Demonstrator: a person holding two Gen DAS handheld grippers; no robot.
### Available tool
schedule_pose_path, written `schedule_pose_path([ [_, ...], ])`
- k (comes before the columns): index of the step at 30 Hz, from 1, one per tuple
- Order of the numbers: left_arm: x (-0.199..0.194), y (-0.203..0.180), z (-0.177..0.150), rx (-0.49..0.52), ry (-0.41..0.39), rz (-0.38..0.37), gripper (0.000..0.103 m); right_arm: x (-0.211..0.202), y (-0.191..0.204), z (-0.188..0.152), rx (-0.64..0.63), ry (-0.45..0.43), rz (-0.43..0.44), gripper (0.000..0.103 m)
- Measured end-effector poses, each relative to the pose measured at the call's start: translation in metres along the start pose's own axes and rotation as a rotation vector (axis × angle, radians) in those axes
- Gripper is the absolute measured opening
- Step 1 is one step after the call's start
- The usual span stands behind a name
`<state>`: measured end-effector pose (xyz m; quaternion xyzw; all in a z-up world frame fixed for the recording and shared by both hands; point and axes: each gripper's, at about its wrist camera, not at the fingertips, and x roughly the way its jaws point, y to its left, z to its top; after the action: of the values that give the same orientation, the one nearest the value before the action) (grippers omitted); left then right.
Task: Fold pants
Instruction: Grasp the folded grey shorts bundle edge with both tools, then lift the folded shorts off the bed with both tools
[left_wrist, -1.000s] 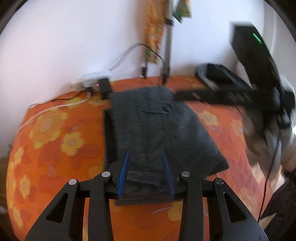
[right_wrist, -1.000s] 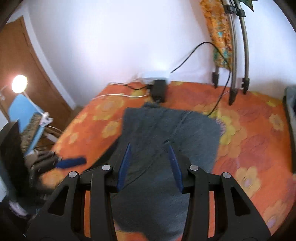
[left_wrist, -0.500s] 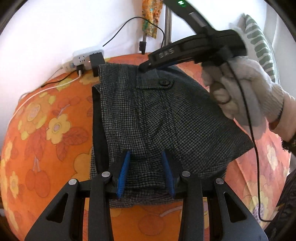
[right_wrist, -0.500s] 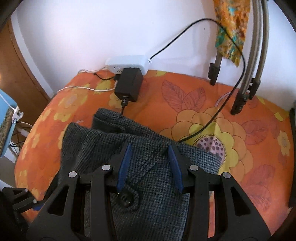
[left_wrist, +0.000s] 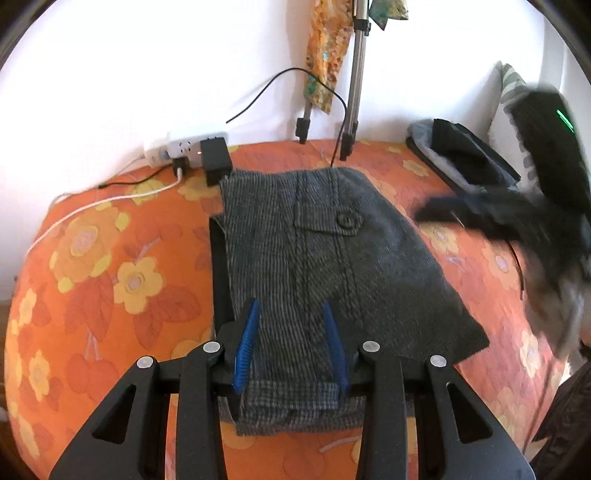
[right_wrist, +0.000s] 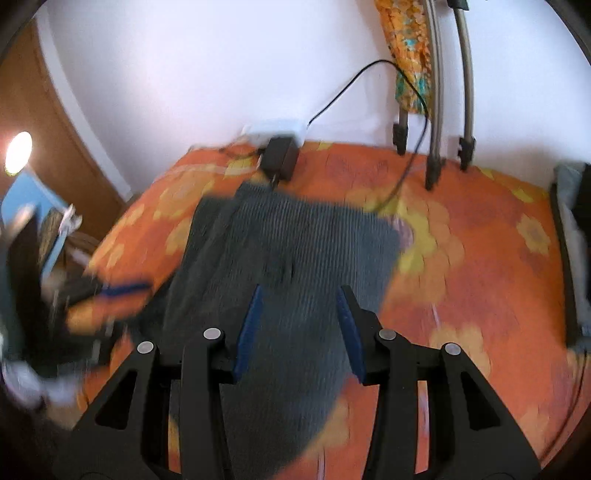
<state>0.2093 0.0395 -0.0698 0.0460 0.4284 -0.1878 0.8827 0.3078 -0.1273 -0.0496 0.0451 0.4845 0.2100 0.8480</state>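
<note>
Grey checked pants (left_wrist: 325, 258) lie folded on the orange flowered bed cover (left_wrist: 110, 280), button pocket facing up. My left gripper (left_wrist: 291, 347) is open, its blue fingers over the near hem of the pants, holding nothing. My right gripper (right_wrist: 299, 328) is open and empty above the pants (right_wrist: 288, 266); that view is blurred by motion. In the left wrist view the right gripper (left_wrist: 491, 214) appears blurred at the right, off the cloth. In the right wrist view the left gripper's blue finger (right_wrist: 125, 288) shows at the pants' left edge.
A white power strip with a black adapter (left_wrist: 214, 158) and cables sit at the far edge by the wall. Tripod legs (left_wrist: 351, 110) stand behind the pants. A dark folded garment (left_wrist: 469, 158) lies at the far right. A wooden door (right_wrist: 55, 122) is at left.
My right gripper has pulled back from the pants' far waistband to the right and up, off the cloth. The left gripper has stayed at the near hem.
</note>
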Motion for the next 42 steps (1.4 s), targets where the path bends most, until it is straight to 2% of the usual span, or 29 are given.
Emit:
schedule_pose_path([
  [5, 0.007, 0.007, 0.009, -0.062, 0.015, -0.038, 0.035, -0.02, 0.0, -0.04, 0.009, 0.044, -0.037, 0.045],
  [8, 0.008, 0.015, 0.012, -0.13, 0.022, -0.06, 0.058, -0.029, -0.006, -0.051, 0.033, 0.029, -0.064, 0.057],
  [11, 0.009, 0.021, 0.014, -0.183, 0.039, -0.086, 0.06, -0.032, -0.009, -0.054, 0.043, 0.028, -0.084, 0.06],
  [13, 0.009, 0.025, 0.014, -0.206, 0.044, -0.095, 0.06, -0.034, -0.011, -0.053, 0.049, 0.011, -0.096, 0.07],
  [15, 0.011, 0.032, 0.015, -0.251, 0.047, -0.116, 0.061, -0.035, -0.014, -0.05, 0.063, -0.03, -0.095, 0.088],
  [16, 0.012, 0.035, 0.015, -0.271, 0.049, -0.125, 0.062, -0.036, -0.016, -0.048, 0.074, -0.05, -0.09, 0.089],
  [19, 0.021, 0.043, 0.017, -0.309, 0.072, -0.133, 0.063, -0.031, -0.023, -0.04, 0.089, -0.051, -0.06, 0.09],
  [24, 0.03, 0.046, 0.019, -0.299, 0.09, -0.103, 0.063, -0.013, -0.037, -0.031, 0.139, -0.047, -0.046, 0.09],
  [31, 0.045, 0.048, 0.023, -0.25, 0.101, -0.06, 0.063, 0.017, -0.055, -0.024, 0.189, 0.01, -0.083, 0.09],
  [37, 0.06, 0.068, 0.022, -0.327, 0.114, -0.12, 0.063, 0.038, -0.081, -0.026, 0.294, 0.042, -0.013, 0.09],
  [42, 0.071, 0.077, 0.019, -0.367, 0.121, -0.167, 0.064, 0.051, -0.08, -0.029, 0.286, 0.049, 0.045, 0.085],
])
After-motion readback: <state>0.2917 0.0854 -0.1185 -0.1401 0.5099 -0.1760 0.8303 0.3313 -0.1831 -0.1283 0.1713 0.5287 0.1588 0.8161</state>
